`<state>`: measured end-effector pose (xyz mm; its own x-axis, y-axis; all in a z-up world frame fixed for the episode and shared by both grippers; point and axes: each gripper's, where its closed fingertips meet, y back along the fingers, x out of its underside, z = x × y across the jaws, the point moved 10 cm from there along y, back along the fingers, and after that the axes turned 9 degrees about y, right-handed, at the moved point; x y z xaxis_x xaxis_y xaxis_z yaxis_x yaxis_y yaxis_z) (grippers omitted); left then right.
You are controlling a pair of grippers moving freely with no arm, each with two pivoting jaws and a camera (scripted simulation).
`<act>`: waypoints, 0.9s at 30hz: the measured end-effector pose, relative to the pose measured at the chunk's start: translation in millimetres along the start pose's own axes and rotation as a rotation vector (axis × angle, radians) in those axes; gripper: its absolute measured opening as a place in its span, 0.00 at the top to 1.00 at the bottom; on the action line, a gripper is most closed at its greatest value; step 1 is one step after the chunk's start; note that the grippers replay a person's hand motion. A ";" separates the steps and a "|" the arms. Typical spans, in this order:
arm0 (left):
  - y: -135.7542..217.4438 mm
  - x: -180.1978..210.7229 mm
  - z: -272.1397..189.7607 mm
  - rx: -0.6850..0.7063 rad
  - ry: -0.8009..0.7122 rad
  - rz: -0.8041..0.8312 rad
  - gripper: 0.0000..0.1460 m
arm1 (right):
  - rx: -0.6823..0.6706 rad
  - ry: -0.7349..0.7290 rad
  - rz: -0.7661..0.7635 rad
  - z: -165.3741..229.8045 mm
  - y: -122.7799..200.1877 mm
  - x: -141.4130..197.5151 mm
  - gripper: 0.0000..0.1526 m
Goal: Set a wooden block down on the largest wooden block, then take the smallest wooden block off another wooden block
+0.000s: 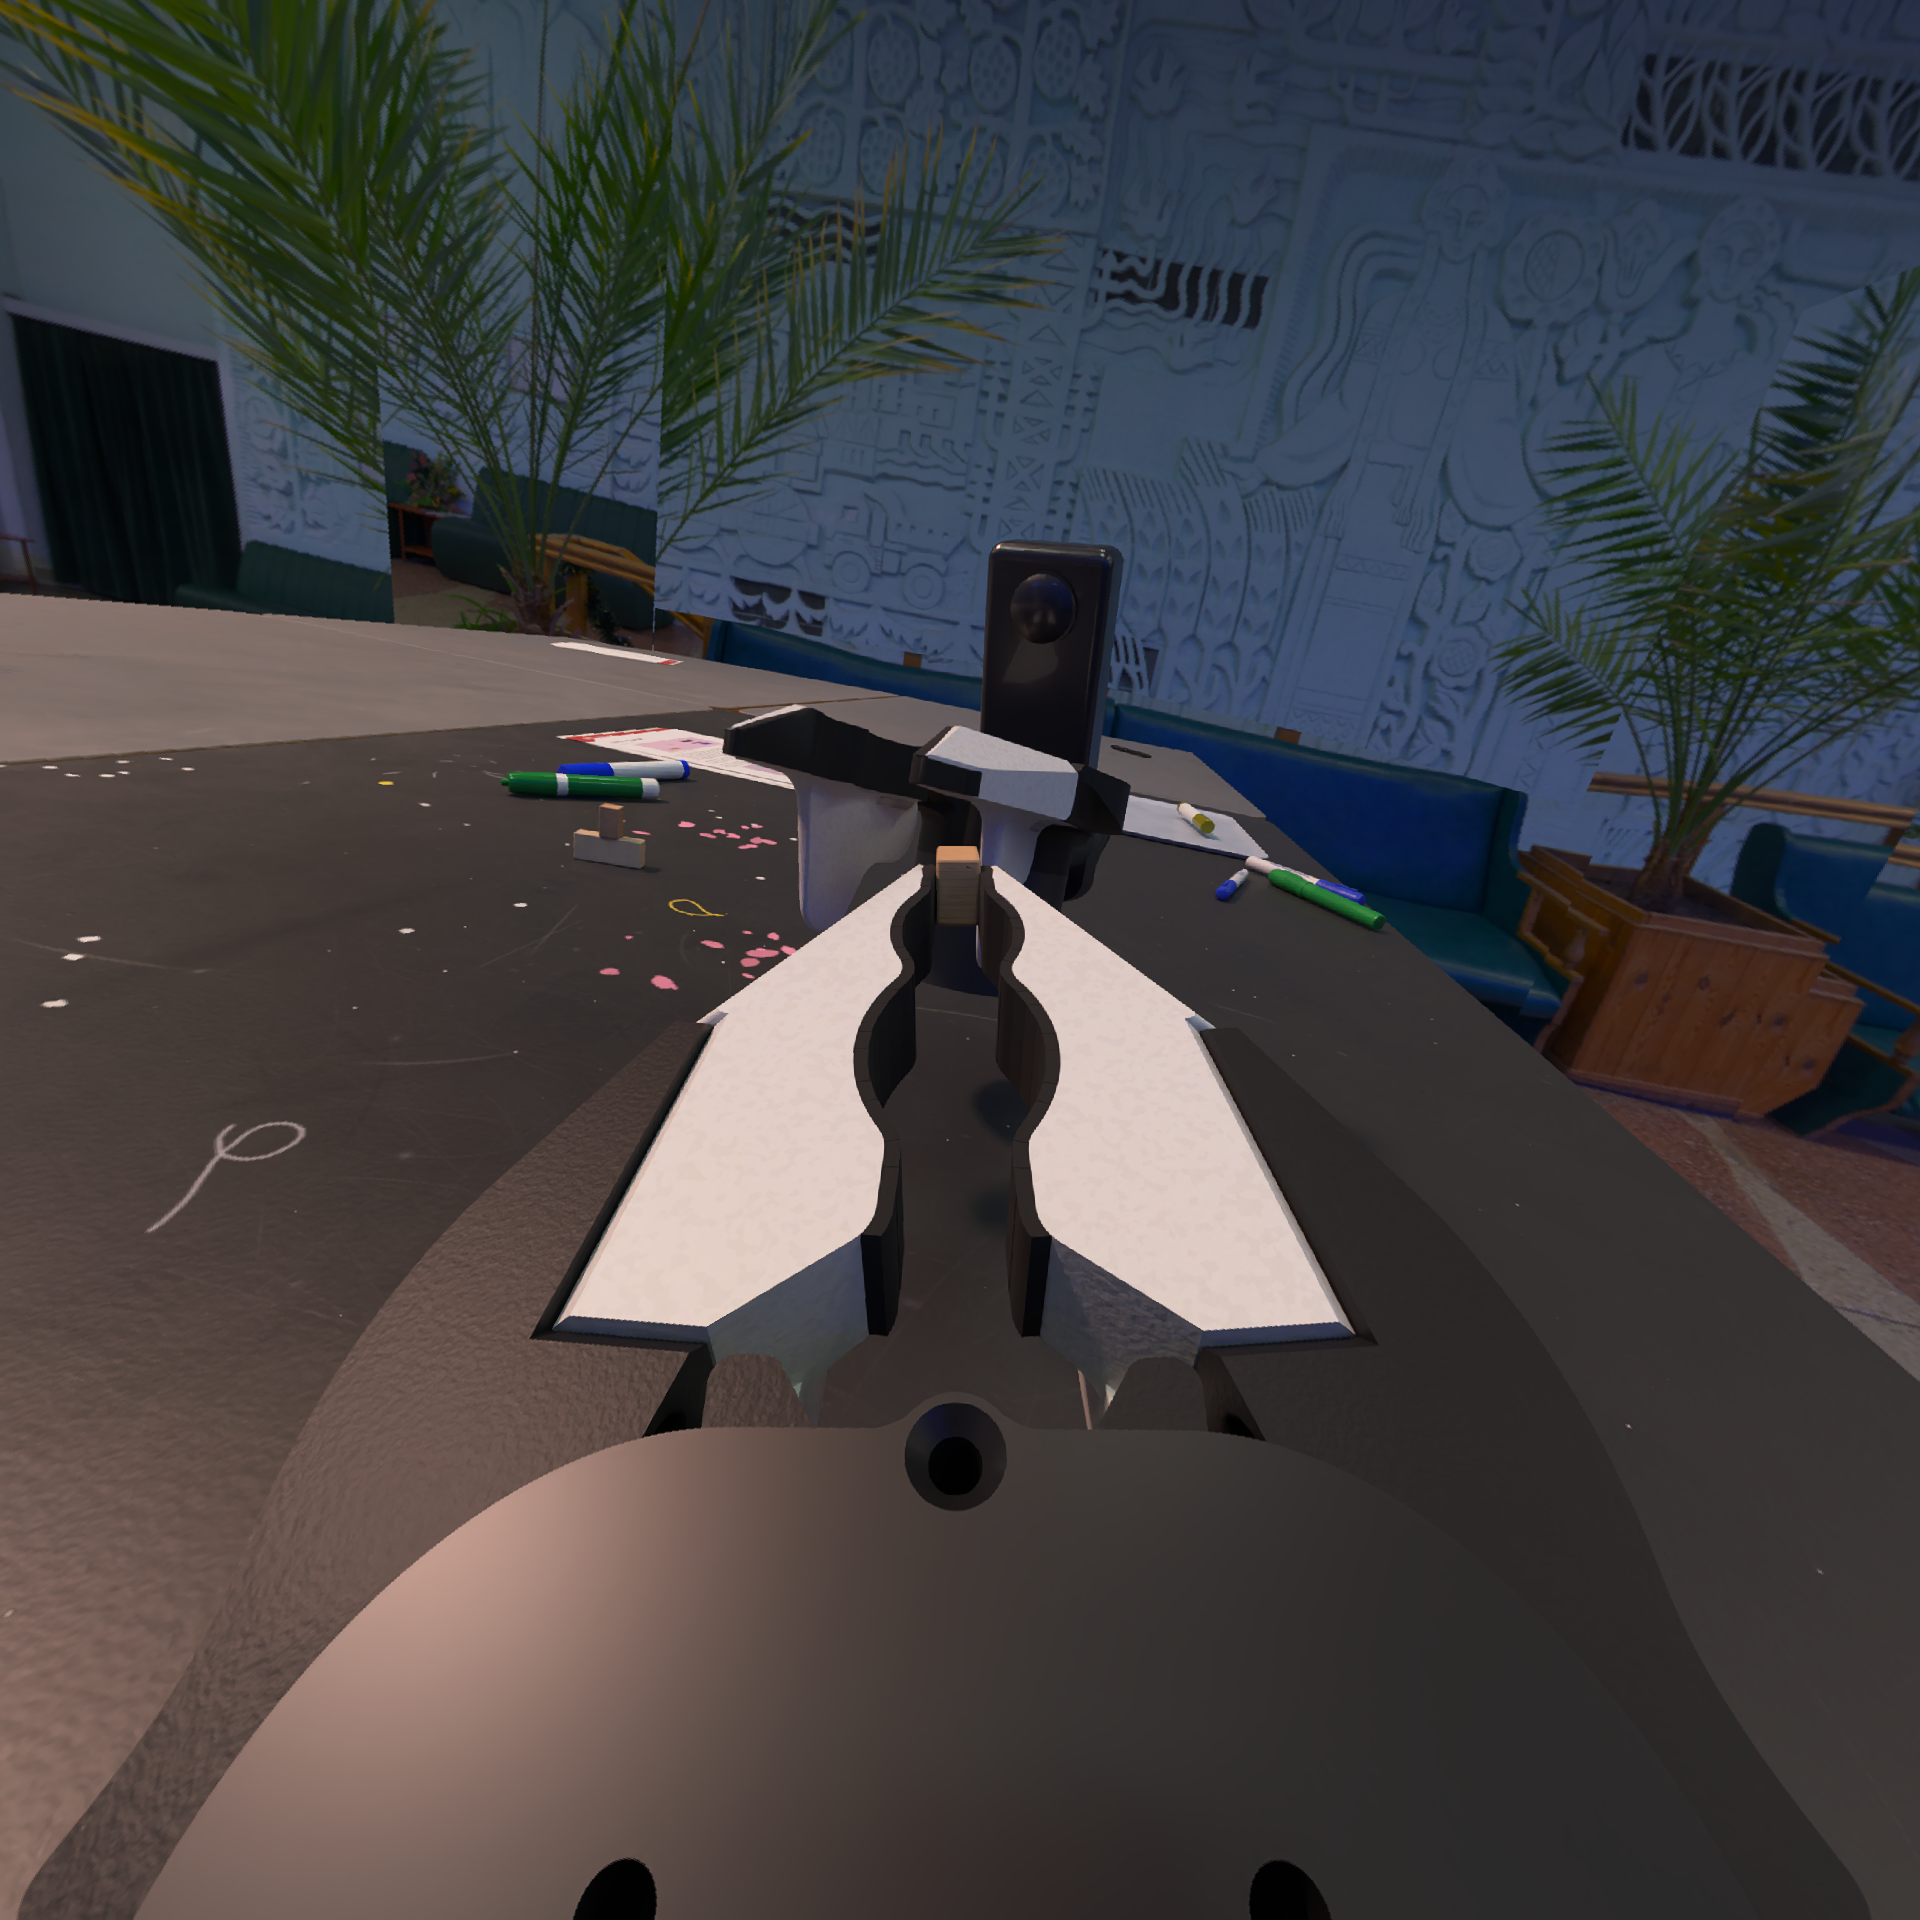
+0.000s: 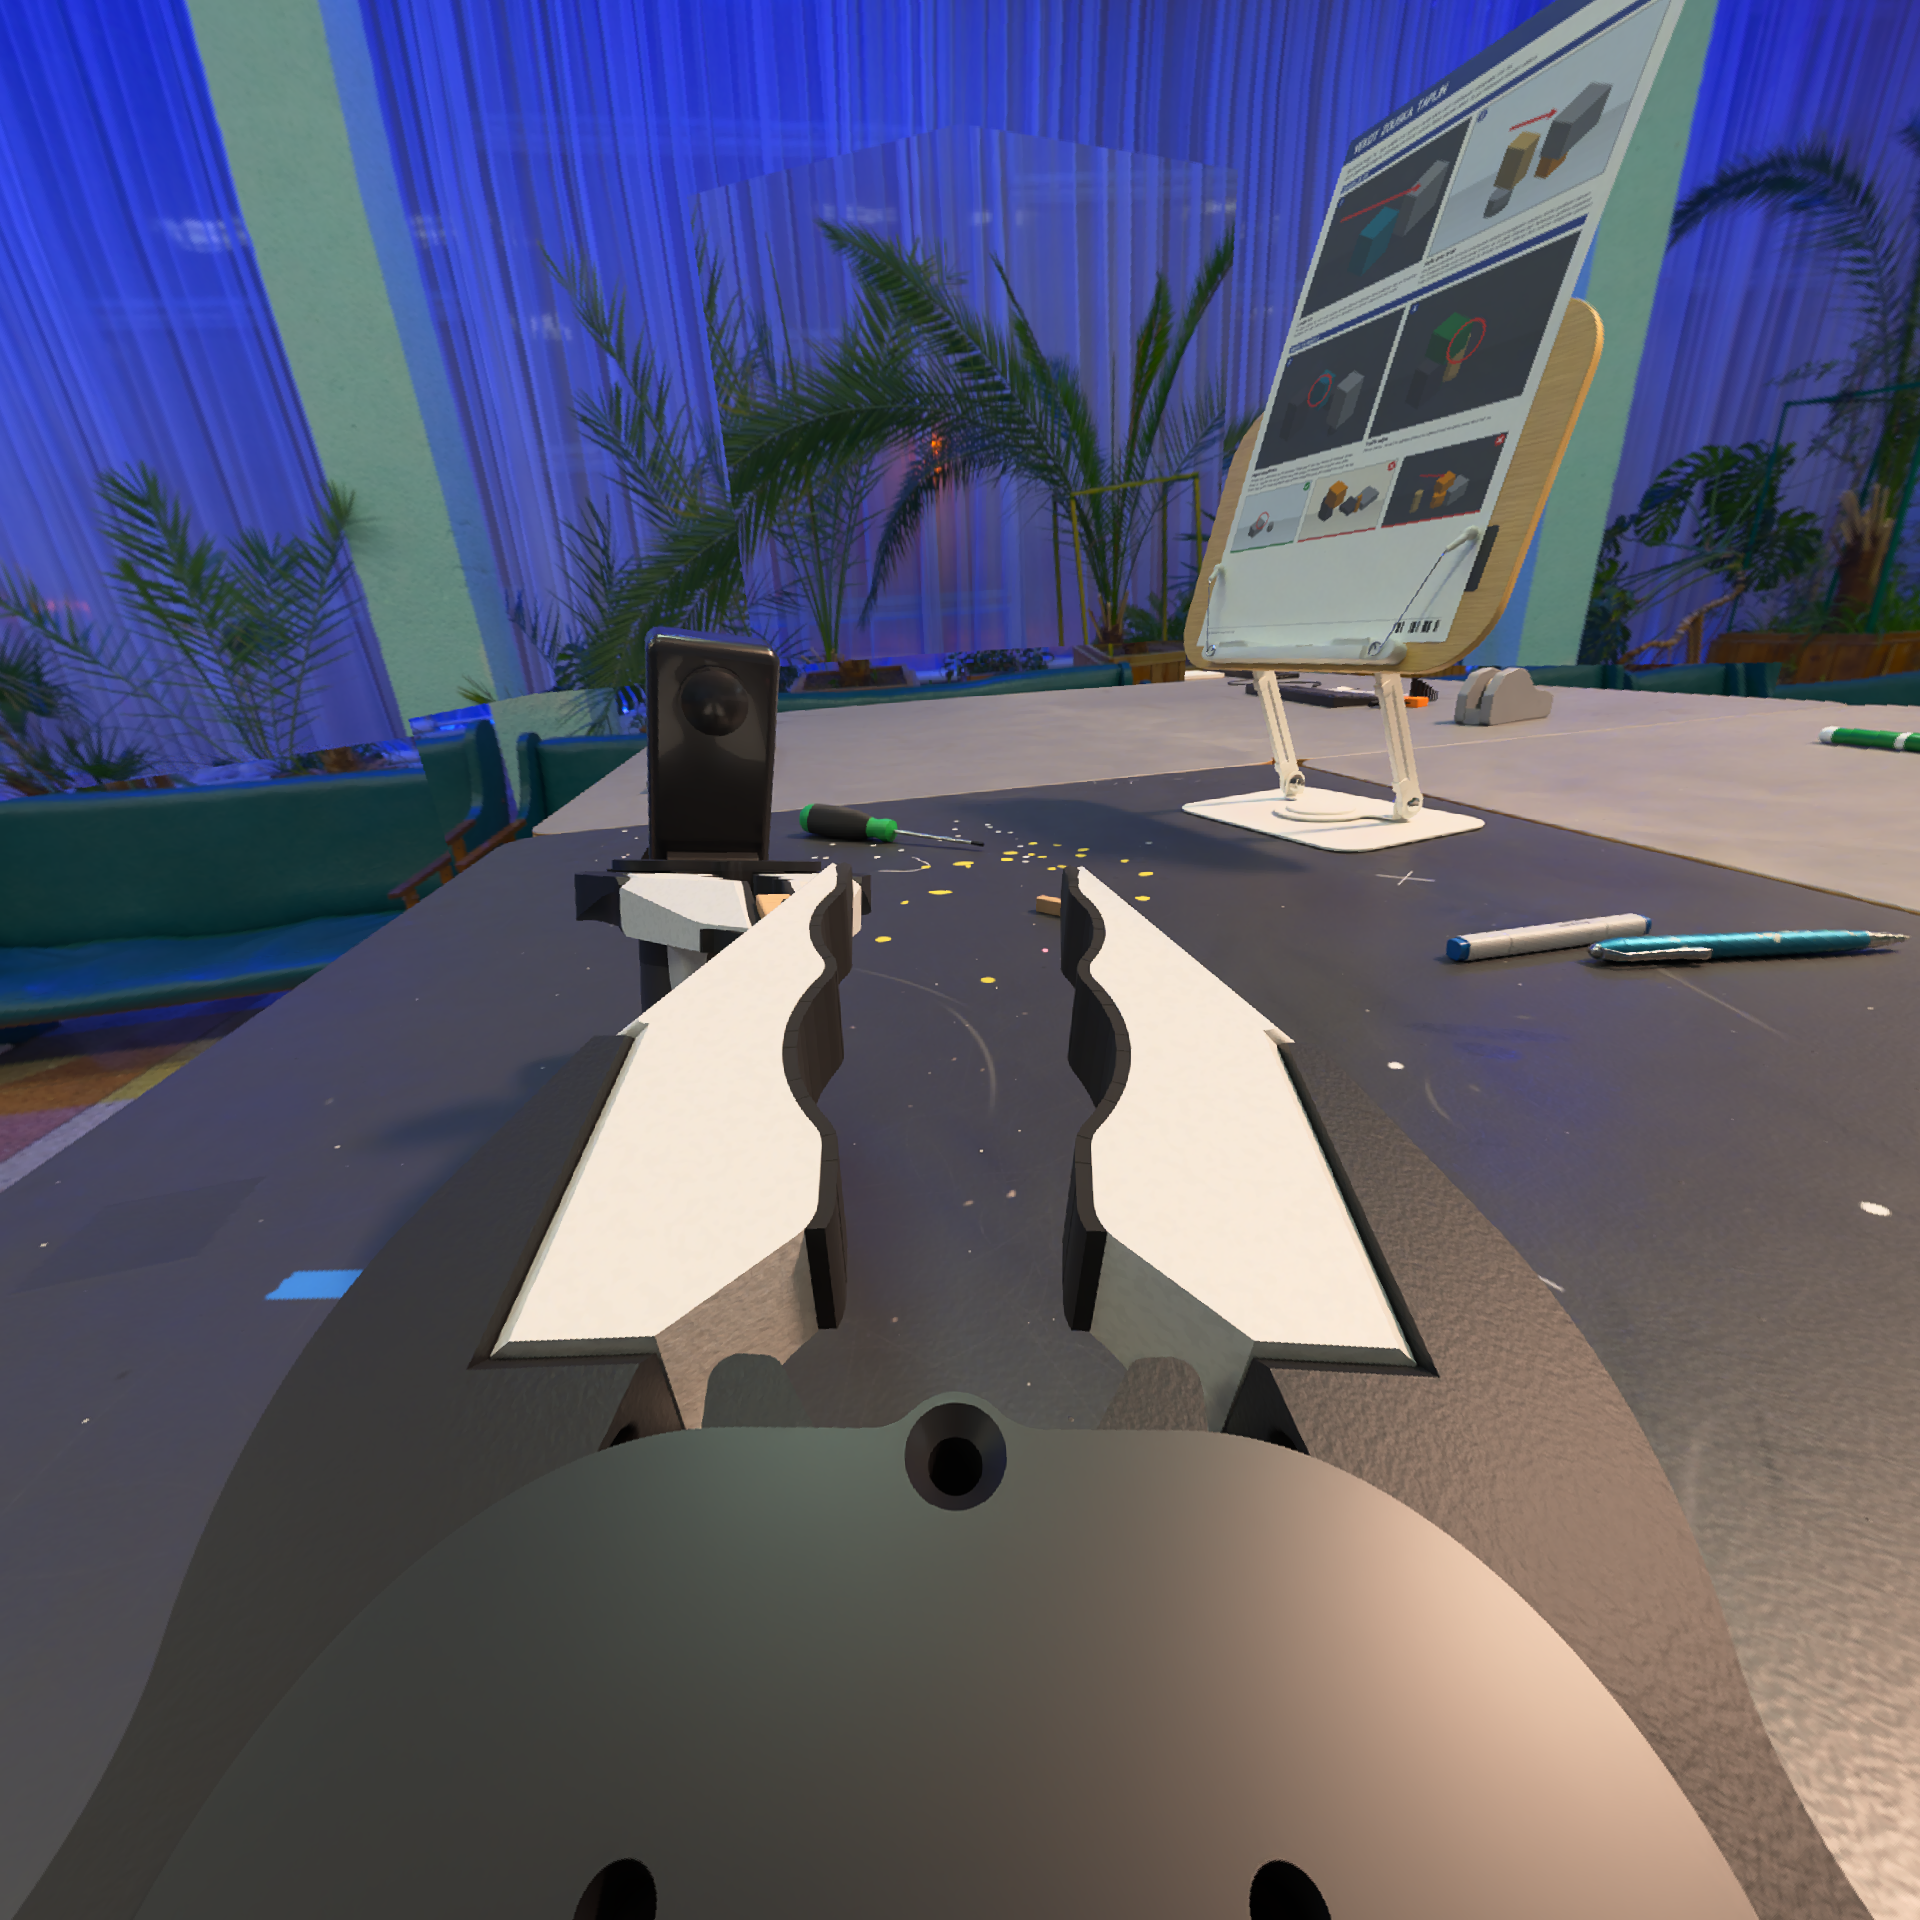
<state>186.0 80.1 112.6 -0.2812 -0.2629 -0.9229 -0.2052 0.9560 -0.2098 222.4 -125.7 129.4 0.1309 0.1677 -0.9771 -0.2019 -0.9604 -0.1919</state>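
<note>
Carved pale-blue wall panels and palm fronds are rising behind the dark desk (image 1: pixel 260 987) in the left wrist view. The left claw (image 1: pixel 957 888) is clenching a small wooden block (image 1: pixel 957 883) right at its fingertips, carrying it level and clear of the desk. Off to the left, a flat pale block (image 1: pixel 609 850) is lying with a smaller block (image 1: pixel 611 820) standing on it, and that little one is probably the piece to be lifted off. Green and blue markers (image 1: pixel 592 779) are resting beyond the stack. The right claw (image 1: pixel 862 831) is hanging just past the held block, facing this way.

Blue curtains and potted palms are framing the right wrist view. The right claw (image 2: pixel 954 894) is hovering low over the desk (image 2: pixel 1558 1091), level and pointing forward, its fingers spread and holding nothing. One tan wooden piece (image 2: pixel 1047 905) is peeking out just beside its right fingertip, flat on the desk. The left claw (image 2: pixel 769 894) is sitting to the left, partly hidden, so its grip cannot be judged from here. A screwdriver (image 2: pixel 862 826), two pens (image 2: pixel 1662 938) and a document stand (image 2: pixel 1351 665) are lying farther back.
</note>
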 end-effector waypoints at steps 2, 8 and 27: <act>-0.1 0.0 0.0 0.000 0.000 0.001 0.95 | -0.011 -0.003 -0.009 0.1 1.3 -1.0 0.75; -1.4 0.7 -0.9 -0.006 -0.014 0.017 0.95 | -0.075 -0.034 -0.010 8.1 -10.8 -1.1 0.65; 0.2 0.1 -0.8 0.007 -0.005 0.001 0.95 | -0.021 -0.015 0.010 -0.4 1.3 -1.1 0.67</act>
<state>185.2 80.1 112.8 -0.2764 -0.2608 -0.9250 -0.1982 0.9572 -0.2107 222.4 -127.3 130.3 0.1147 0.1612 -0.9802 -0.1827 -0.9665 -0.1803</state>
